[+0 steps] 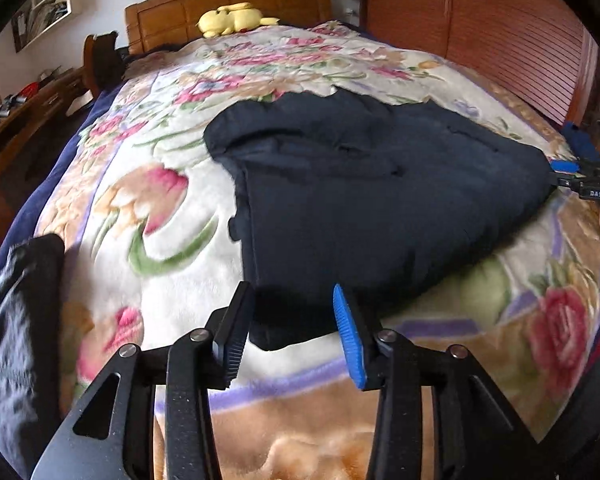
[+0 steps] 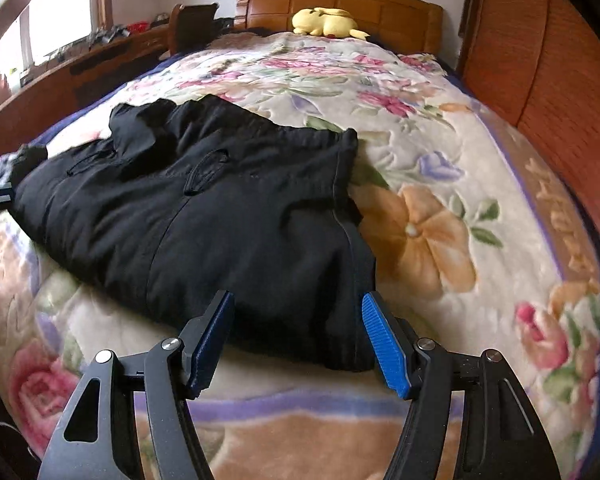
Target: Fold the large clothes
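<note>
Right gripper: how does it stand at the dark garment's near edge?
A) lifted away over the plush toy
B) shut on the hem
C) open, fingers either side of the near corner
C: the right gripper is open, its blue pads straddling the dark garment's corner.

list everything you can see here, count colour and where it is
trousers: one, black, lying partly folded on the bed near its foot
blanket: one, cream with pink and orange flowers, covering the bed
soft toy: one, yellow, by the headboard
headboard: one, brown wood, far end of the bed
dark cloth: one, dark grey, at the bed's left edge
desk: one, brown wood, left of the bed
left gripper: one, black with blue pad, open at the trousers' near corner
right gripper: one, black with blue pads, open at the trousers' near edge
</note>
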Demonstrator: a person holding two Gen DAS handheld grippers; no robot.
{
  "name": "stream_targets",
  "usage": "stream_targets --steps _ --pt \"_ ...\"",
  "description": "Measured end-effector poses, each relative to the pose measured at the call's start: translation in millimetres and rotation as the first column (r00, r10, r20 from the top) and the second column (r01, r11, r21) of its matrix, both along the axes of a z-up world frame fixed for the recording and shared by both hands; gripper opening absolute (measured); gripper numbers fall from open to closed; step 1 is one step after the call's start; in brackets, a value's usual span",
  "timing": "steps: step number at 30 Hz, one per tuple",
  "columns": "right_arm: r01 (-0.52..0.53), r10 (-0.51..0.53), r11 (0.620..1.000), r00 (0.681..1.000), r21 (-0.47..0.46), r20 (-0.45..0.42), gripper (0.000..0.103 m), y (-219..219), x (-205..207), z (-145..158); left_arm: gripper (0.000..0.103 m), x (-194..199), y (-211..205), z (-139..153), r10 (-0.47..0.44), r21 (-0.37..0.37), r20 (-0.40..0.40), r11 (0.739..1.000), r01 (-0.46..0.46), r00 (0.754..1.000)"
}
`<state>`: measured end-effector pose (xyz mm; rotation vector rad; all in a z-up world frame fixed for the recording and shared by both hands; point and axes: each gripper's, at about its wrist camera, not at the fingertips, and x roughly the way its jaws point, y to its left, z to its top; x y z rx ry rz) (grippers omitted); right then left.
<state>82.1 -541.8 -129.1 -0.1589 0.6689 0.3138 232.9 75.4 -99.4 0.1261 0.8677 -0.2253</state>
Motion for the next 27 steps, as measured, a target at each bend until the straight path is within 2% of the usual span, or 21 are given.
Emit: stream_targets --steps 5,10,19,27 --pt "0.032 -0.03 0.998 0.999 0.05 -0.026 0.079 -5 9 -21 0.043 2 7 -13 0.023 -0.014 -0.028 1.0 -0.023 0.999" --pt "0.033 -0.027 0.994 0.998 0.1 -0.054 0.079 -9 11 -32 0.044 4 11 -24 0.032 -0.042 -0.048 0.999 -0.034 0.998" --pt "0.018 -0.014 0.996 0.998 0.086 -0.057 0.079 -4 18 -42 0.045 11 13 -39 0.06 -0.069 -0.071 0.995 -0.065 0.996" --pt "0.015 -0.01 0.996 0.998 0.083 -0.06 0.079 -4 22 -43 0.045 10 17 -40 0.068 -0.101 -0.076 0.992 -0.076 0.995"
